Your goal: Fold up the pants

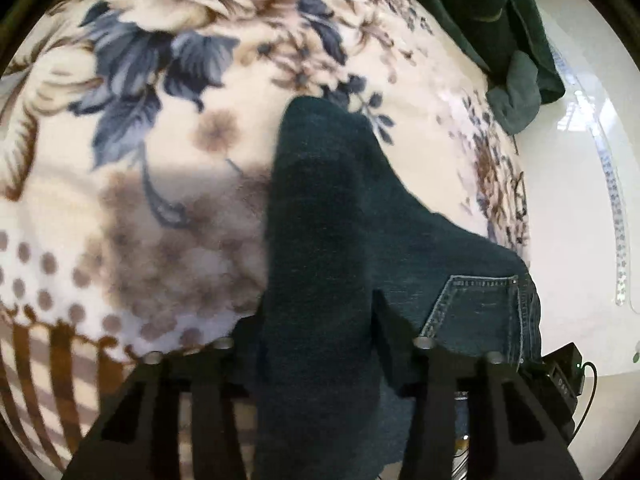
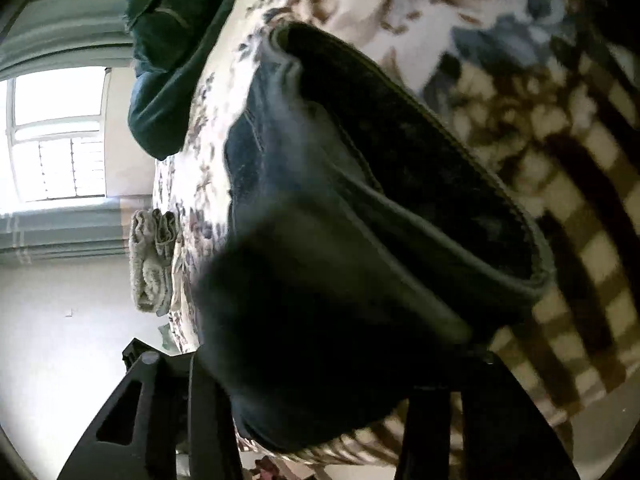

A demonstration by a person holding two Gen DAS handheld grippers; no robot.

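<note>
Dark blue jeans (image 1: 328, 200) lie on a floral blanket (image 1: 160, 160), one leg stretching away and a stitched back pocket (image 1: 480, 312) showing at the right. My left gripper (image 1: 316, 320) is shut on a thick fold of that denim, which fills the gap between its black fingers (image 1: 400, 340). In the right wrist view the jeans (image 2: 360, 200) hang as a dark bunched roll with a hemmed edge gaping open. My right gripper (image 2: 332, 360) is shut on this bundle; its fingertips are hidden under the cloth.
A dark green garment (image 1: 500, 20) sits at the blanket's far edge, also seen as the green garment (image 2: 176, 60). Pale folded towels (image 2: 152, 260) rest at the bed's side. White floor (image 1: 580, 200) lies beyond the edge; a bright window (image 2: 56, 132) is behind.
</note>
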